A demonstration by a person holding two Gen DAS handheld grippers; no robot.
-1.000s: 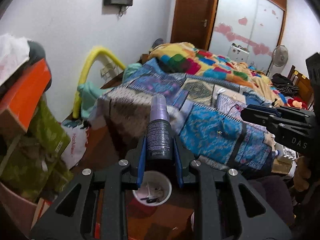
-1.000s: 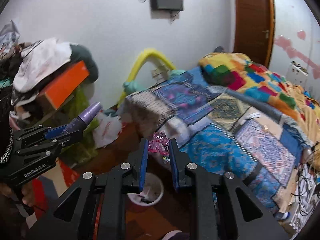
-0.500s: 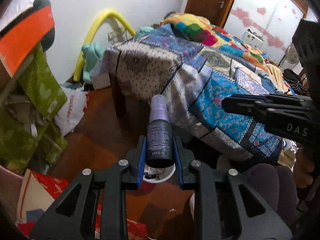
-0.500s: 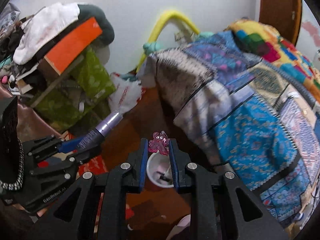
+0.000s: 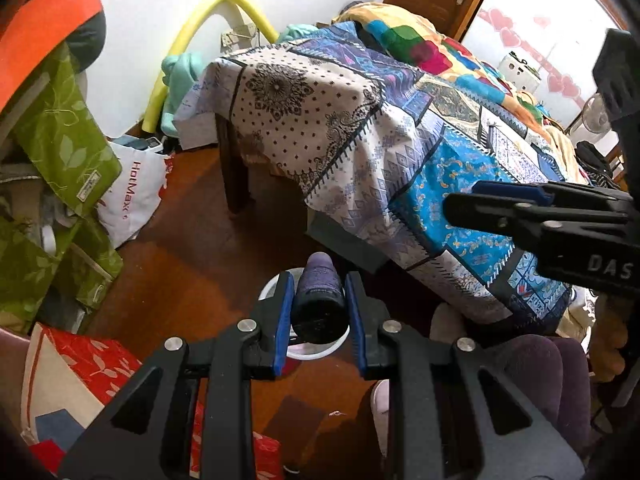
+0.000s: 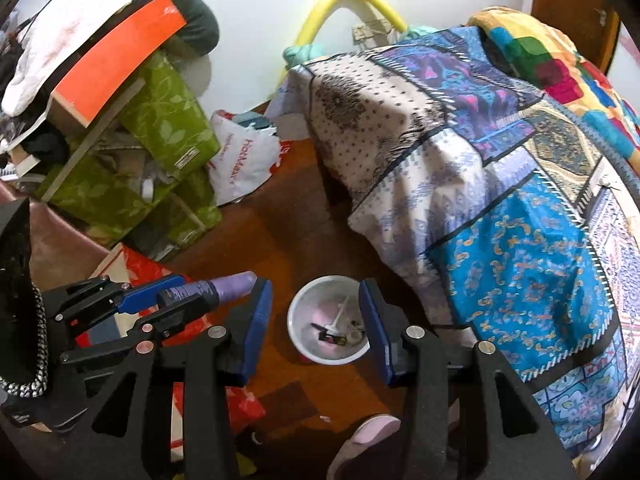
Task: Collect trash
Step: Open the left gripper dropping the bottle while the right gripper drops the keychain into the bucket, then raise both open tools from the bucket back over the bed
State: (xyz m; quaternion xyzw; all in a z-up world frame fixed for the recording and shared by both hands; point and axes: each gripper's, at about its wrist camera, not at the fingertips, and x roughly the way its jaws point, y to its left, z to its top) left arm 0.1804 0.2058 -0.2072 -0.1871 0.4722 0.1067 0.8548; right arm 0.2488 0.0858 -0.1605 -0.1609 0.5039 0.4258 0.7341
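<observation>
My left gripper (image 5: 318,300) is shut on a dark purple spray bottle (image 5: 319,300), tilted down over a small white bin (image 5: 268,288) on the floor. In the right wrist view the left gripper (image 6: 160,300) holds the bottle (image 6: 224,285) just left of the bin. My right gripper (image 6: 314,316) is open and empty, right above the white bin (image 6: 320,360), which holds small scraps and a pinkish piece.
A bed with a patchwork quilt (image 6: 500,168) fills the right side. Green bags (image 6: 160,132), an orange box (image 6: 116,64) and a white shopping bag (image 6: 244,160) crowd the left. Red printed packaging (image 5: 80,368) lies on the brown floor. A slipper (image 6: 368,444) is near the bottom.
Both grippers have dropped toward the white bin. My right gripper has opened and the pink piece it held is gone from its fingers. The left still holds the bottle.
</observation>
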